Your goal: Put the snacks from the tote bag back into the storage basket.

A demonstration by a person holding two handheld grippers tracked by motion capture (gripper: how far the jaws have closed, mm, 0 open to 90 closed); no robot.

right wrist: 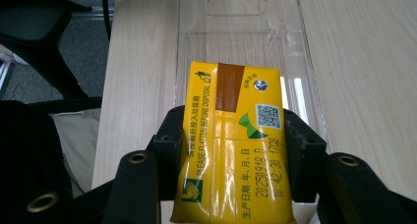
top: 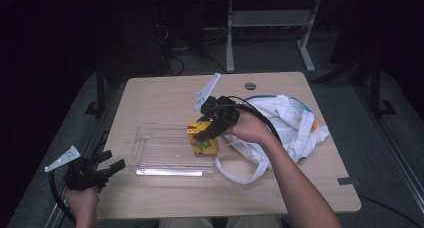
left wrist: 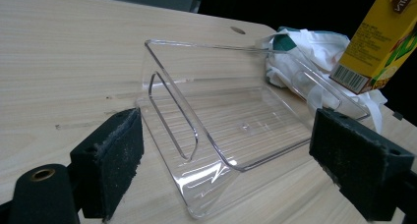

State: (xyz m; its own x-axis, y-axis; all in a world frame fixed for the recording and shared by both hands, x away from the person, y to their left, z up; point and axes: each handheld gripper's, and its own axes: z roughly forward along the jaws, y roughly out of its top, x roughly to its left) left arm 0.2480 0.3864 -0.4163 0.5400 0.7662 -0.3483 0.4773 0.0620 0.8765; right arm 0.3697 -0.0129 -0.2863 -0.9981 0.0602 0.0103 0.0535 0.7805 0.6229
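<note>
High view: our right gripper (top: 209, 129) clamps yellow drink carton (top: 202, 141) over clear tray's (top: 150, 160) right end, mid-table. Left gripper (top: 107, 169) wide open, empty, near table's front-left corner. Next we lower carton, release.

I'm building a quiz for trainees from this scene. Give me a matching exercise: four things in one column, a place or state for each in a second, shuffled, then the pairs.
1. carton
2. tray
3. bag
4. left claw

a. open, beside the table's left edge
b. crumpled on the table, right of the tray
c. clear and empty
d. clamped in the right claw, above the tray's right end

Pairs: 1-d, 2-c, 3-b, 4-a
</note>
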